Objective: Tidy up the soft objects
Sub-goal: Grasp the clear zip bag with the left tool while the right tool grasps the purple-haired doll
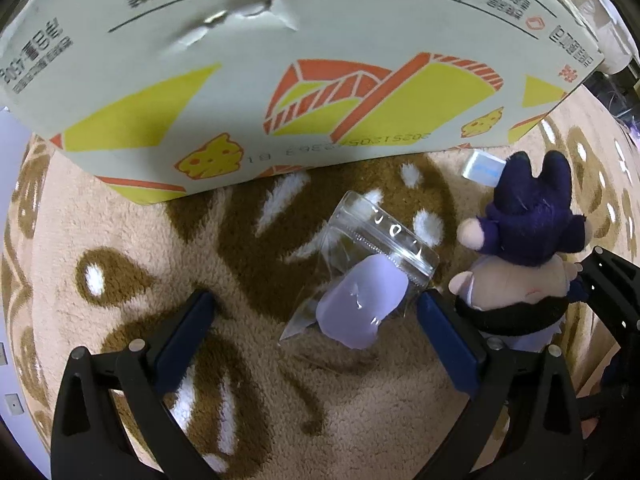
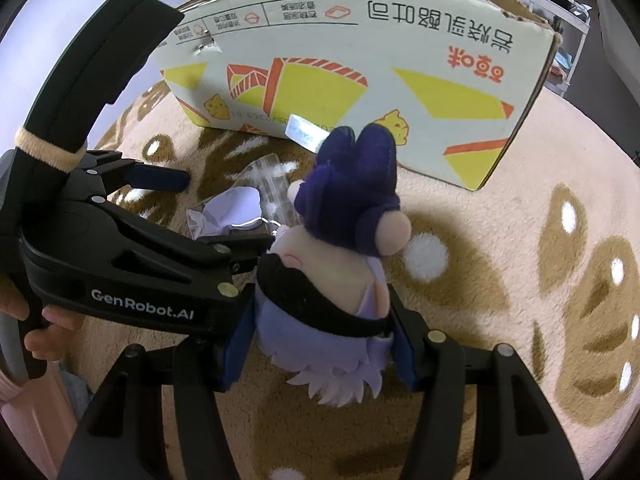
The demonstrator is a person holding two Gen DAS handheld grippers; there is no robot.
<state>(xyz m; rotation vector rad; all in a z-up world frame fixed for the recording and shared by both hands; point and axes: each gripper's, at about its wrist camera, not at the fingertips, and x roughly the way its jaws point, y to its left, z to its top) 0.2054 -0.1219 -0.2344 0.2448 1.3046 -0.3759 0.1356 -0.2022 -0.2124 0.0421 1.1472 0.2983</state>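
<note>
1. Plush doll (image 2: 332, 264) sat lower centre of the right wrist view, clamped at its waist by the right gripper (image 2: 320, 344).
2. Left gripper (image 1: 316, 320) gaped wide around a clear pouch (image 1: 360, 276) on the rug (image 1: 120, 220).

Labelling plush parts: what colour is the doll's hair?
Dark purple doll's hair, two ear-like tufts on top; clearest in the right wrist view.
</note>
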